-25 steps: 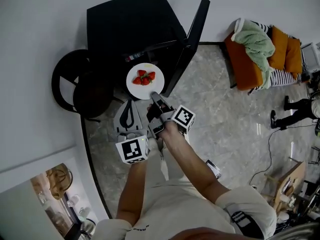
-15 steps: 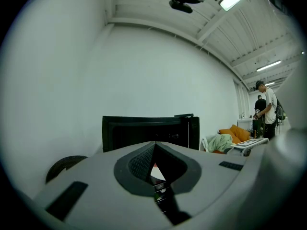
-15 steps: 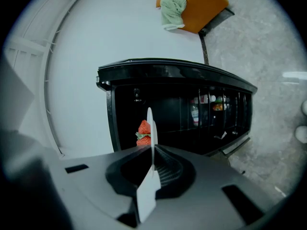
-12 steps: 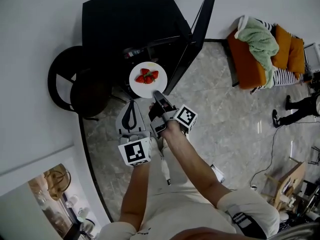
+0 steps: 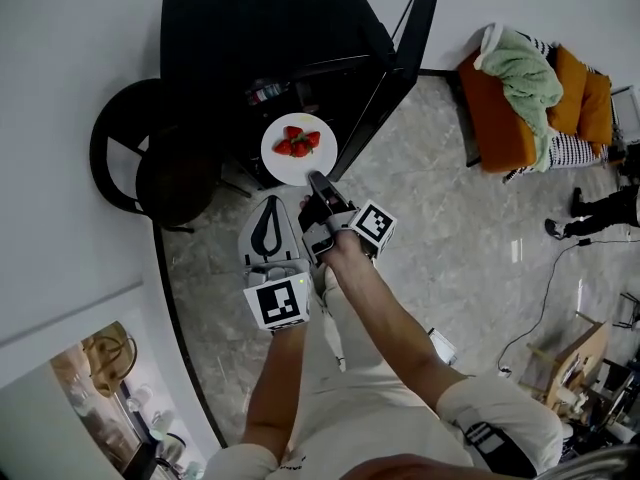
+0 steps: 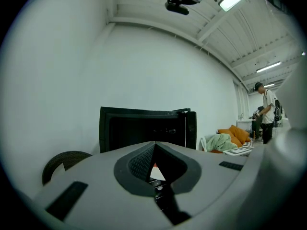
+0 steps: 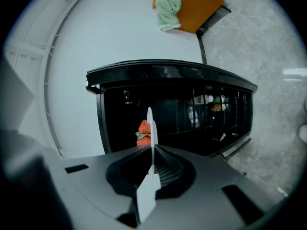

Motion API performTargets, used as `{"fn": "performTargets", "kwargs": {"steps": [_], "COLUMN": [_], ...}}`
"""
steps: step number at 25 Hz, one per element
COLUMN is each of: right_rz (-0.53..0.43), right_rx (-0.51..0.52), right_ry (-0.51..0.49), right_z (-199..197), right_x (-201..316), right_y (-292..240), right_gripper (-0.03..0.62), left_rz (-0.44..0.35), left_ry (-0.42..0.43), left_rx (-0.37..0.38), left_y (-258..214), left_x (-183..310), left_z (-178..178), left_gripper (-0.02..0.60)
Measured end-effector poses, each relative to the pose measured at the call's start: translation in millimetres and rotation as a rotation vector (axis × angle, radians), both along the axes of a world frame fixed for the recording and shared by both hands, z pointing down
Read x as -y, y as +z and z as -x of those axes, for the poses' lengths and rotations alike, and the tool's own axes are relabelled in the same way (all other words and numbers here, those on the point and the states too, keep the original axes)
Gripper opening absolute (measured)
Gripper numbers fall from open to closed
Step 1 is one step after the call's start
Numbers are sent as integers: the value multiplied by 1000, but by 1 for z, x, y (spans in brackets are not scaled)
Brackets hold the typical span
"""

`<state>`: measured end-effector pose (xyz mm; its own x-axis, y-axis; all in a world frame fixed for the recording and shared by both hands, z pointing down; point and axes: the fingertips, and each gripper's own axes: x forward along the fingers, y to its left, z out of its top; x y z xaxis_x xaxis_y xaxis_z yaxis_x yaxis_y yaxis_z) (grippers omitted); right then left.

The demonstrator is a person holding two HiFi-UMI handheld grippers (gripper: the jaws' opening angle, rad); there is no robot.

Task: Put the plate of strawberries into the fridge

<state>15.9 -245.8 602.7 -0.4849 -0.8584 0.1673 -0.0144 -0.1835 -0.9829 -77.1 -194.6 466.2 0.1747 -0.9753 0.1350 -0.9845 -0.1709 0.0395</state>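
White and round, the plate [image 5: 292,171] is up in the air, right in front of the black fridge [image 5: 262,26]. The fridge door [image 5: 400,63] stands wide open. Red strawberries [image 5: 298,142] lie in a little heap on the plate.

The right gripper [image 5: 315,180] pinches the near edge of the plate between its two jaws. In the right gripper view the plate looks thin, seen from its edge. The strawberries are on one side of it and the dark inside of the fridge is behind it. The plate is not in the fridge yet.

The left gripper [image 5: 268,204] hangs just beside the right one. Its jaws are pressed together with nothing between them.

A round black chair [image 5: 140,158] stands next to the fridge. Farther off on the grey stone floor [image 5: 450,238] is an orange sofa [image 5: 500,133] with a green blanket [image 5: 520,73] on it.
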Motion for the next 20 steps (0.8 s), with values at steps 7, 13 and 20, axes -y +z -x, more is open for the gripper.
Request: {"fn": "performTargets", "kwargs": {"steps": [7,13,20], "right_rz": [-30,-23,-17], "right_rx": [22,14,28], "right_ry": [20,21,25], "right_z": [2,6,3], "right_x": [13,25,39], "right_y": [17,37,58], "right_gripper": [25,25,25], "left_rz": [-10,-21,-7], "left_ry": [33,52,45], "left_rx": [13,14,12], "left_y": [10,17,28], "left_x": [-3,-1,7], "left_z": [-5,-11,-18], "left_gripper": [1,1,0]}}
